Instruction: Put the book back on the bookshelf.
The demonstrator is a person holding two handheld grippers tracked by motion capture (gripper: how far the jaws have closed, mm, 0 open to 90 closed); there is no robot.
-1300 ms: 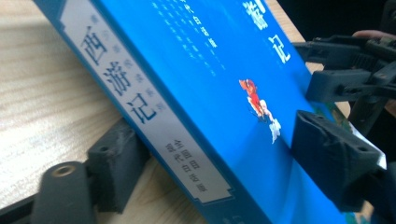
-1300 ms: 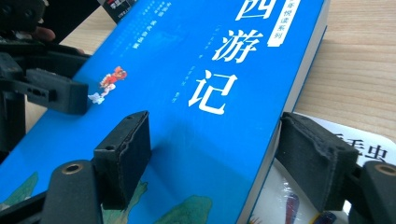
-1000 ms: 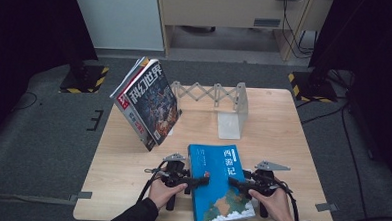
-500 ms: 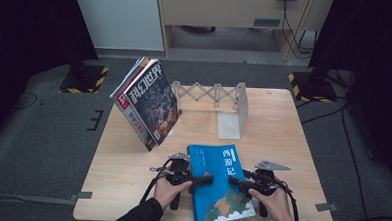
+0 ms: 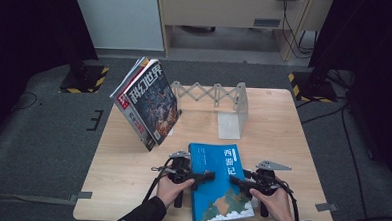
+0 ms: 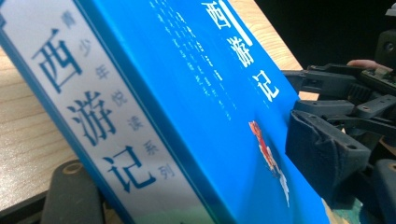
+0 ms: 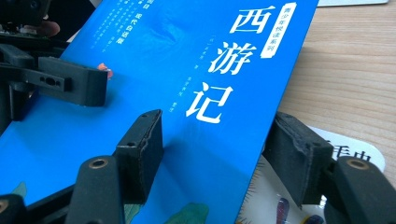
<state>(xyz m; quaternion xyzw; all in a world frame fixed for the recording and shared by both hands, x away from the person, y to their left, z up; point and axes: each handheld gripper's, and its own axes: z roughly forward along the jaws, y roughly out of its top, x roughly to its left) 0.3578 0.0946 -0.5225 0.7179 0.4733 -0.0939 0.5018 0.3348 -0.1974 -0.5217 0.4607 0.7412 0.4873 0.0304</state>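
Your left gripper and right gripper both bite the blue book, one on each long edge, jaws closed onto the cover and underside. That book sits at the table's 6 o'clock edge, its long axis running from 12 to 6, spine at your left. From each gripper it lies inward, and both hands are equally near. The rack waits at 12 o'clock beyond it. Against a second ago, the left gripper has slid further over the cover, and the book's left edge has tipped up slightly.
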